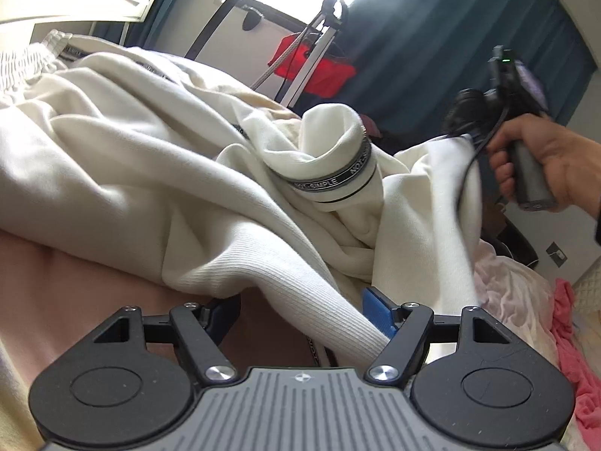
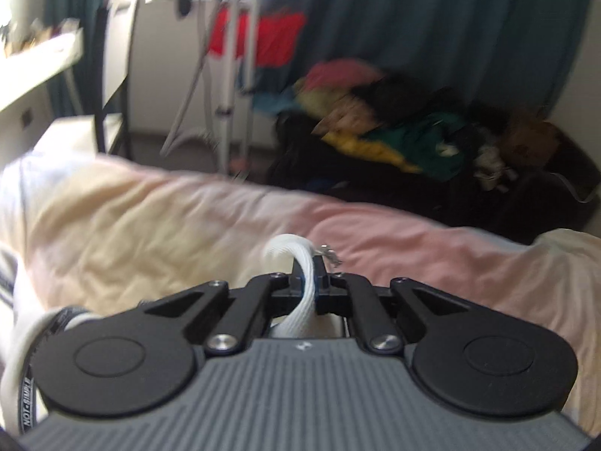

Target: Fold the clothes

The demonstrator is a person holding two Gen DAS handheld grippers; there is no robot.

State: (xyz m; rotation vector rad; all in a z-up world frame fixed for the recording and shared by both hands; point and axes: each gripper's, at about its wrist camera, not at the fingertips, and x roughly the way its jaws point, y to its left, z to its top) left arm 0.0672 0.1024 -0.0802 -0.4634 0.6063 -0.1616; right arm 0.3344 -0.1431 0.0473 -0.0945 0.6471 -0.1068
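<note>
**Left wrist view: ribbed hem lies across our open jaws, right gripper already pinching the cord**

Left wrist view. We see our left gripper standing wide apart, its blue pads on either side of a ribbed hem of the cream-white knit sweatshirt. The hem runs diagonally from upper left down to lower right, passing between the jaws and close against the right pad; we judge it is not yet pinched. So the cloth lies straight ahead of and under this gripper, and the left hand is the nearer one to the hem. A rolled cuff with a grey lettered band rises just beyond. To the right, a person's hand holds the right gripper's handle, with white cloth draped by it. The garment rests on a pale pink bedsheet. A crumpled pink cloth lies at the far right, near but clear of the hem.

Right wrist view. Our right gripper is closed tight on a flat white woven drawstring, which loops up through the jaws. The picture is blurred. The banded cuff shows at lower left, beside the gripper body. Ahead lie the pink sheet and, well apart, a dark heap of coloured clothes and a drying rack with a red garment. Nothing stands in the way.
</note>
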